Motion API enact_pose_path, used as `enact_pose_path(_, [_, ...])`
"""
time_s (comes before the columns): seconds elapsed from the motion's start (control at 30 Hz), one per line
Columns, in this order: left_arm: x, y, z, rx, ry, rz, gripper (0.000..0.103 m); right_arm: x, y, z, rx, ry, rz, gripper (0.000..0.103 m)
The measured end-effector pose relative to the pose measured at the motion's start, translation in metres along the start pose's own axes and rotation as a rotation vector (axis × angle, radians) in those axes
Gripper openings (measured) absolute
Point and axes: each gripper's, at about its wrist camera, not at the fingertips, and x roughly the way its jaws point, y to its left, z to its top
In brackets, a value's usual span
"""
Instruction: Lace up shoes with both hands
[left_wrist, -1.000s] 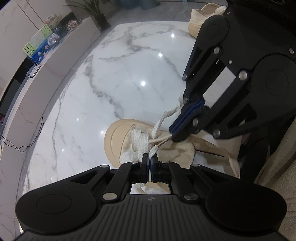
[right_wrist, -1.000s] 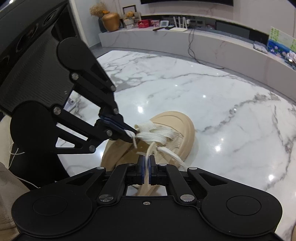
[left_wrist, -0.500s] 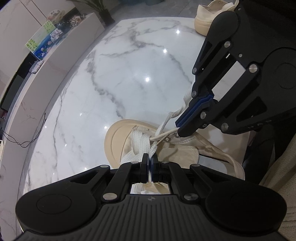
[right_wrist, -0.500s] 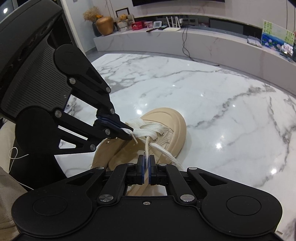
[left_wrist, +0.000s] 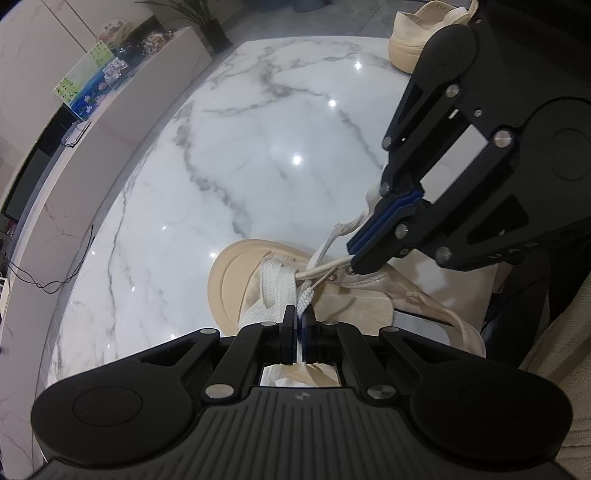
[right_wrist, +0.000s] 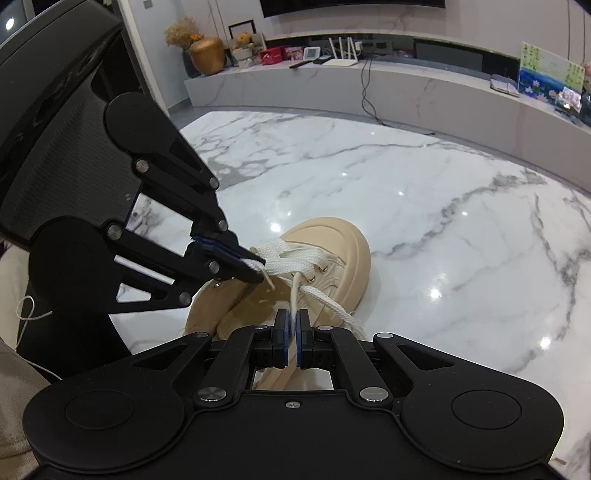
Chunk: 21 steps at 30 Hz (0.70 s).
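A beige shoe (left_wrist: 229, 280) (right_wrist: 343, 251) lies on the white marble table (left_wrist: 258, 166) (right_wrist: 443, 221), toe pointing away from me. Its white lace (left_wrist: 277, 284) (right_wrist: 291, 258) crosses the front eyelets. My left gripper (left_wrist: 298, 314) (right_wrist: 255, 271) is shut on one lace strand just above the tongue. Shut on the other strand, my right gripper (right_wrist: 291, 317) (left_wrist: 360, 264) holds it pulled straight up from the eyelets. The two grippers stand close together over the shoe's throat. The heel is hidden behind the gripper bodies.
A second beige shoe (left_wrist: 417, 33) sits at the table's far edge. A low marble console (right_wrist: 369, 81) with a vase, boxes and a router runs behind the table. A person's beige clothing (left_wrist: 554, 350) is close on the near side.
The strand in my right gripper has straightened from a loose curve to a taut line. Both grippers stay shut on the lace and have barely shifted.
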Motion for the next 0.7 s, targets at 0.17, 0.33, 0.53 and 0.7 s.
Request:
enact_pose_path(0.17, [0.001,-0.003,0.0,0.0,0.007,-0.002,0.001,-0.002,-0.004,-0.003,0.038,-0.014,0.002,0.002])
enact_pose_path(0.33, [0.003,-0.004,0.001,0.004,0.014,-0.003,0.001,-0.004,-0.004,-0.005,0.053,-0.025,-0.001,0.001])
enact_pose_path(0.53, [0.008,-0.006,0.003,0.021,0.061,0.025,0.001,-0.008,-0.002,-0.006,0.065,-0.037,-0.001,0.001])
enact_pose_path(0.7, [0.014,-0.006,0.007,0.026,0.096,0.032,0.001,-0.009,0.0,-0.007,0.069,-0.044,0.002,0.001])
